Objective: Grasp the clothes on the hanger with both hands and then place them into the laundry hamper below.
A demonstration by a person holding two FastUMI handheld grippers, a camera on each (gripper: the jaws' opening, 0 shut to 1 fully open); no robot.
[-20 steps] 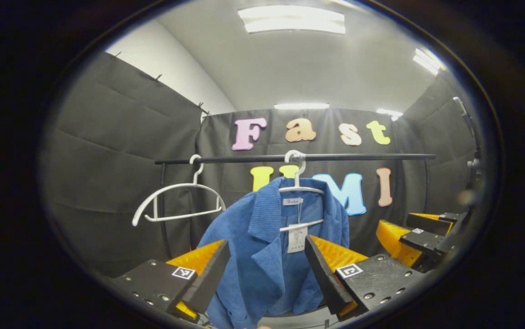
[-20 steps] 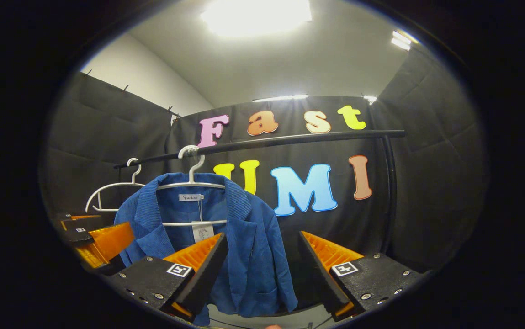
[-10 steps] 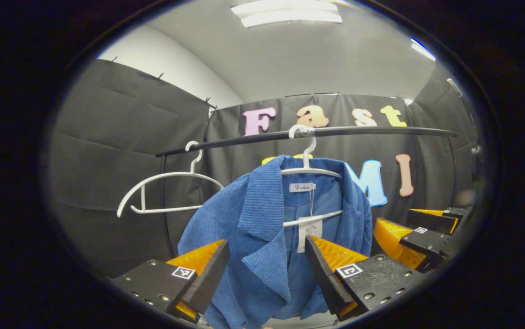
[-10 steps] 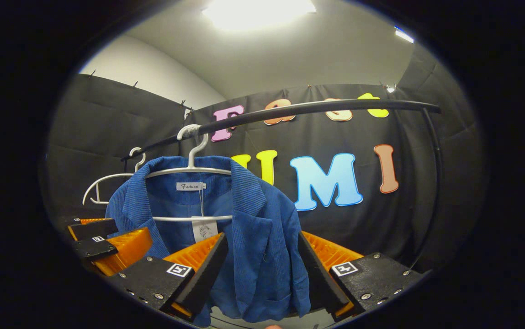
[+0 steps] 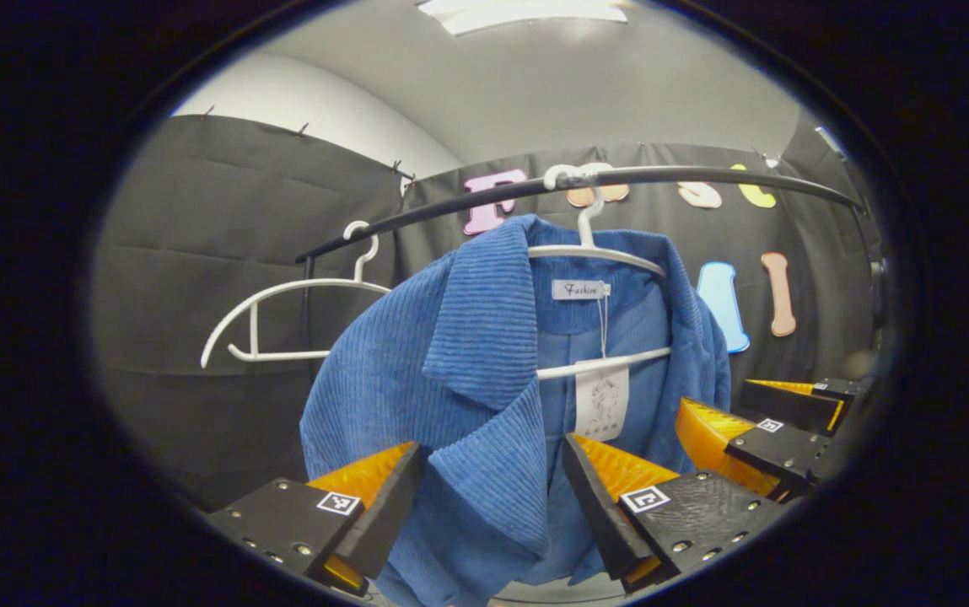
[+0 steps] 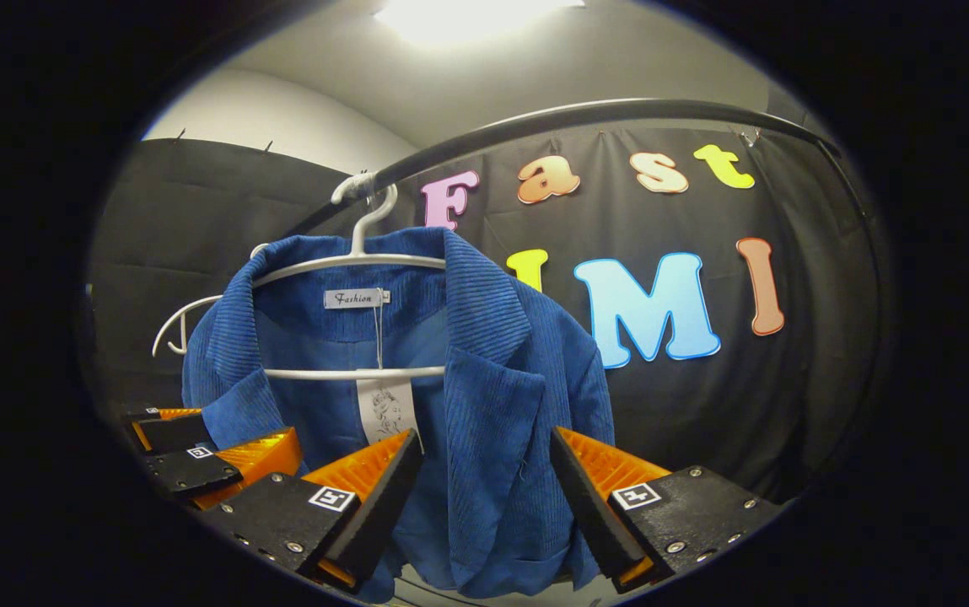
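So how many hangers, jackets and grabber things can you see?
White hangers: 2, a bare one and one under the jacket
Blue jackets: 1
Grippers: 2, left and right
Total: 5

walls: black cloth point(image 5: 223, 211) | ceiling: white, lit panel point(image 6: 467, 13)

Jacket point(image 5: 484, 362) on hanger point(image 5: 594, 253) on rail point(image 5: 703, 177), spare hanger point(image 5: 282, 291) left of it
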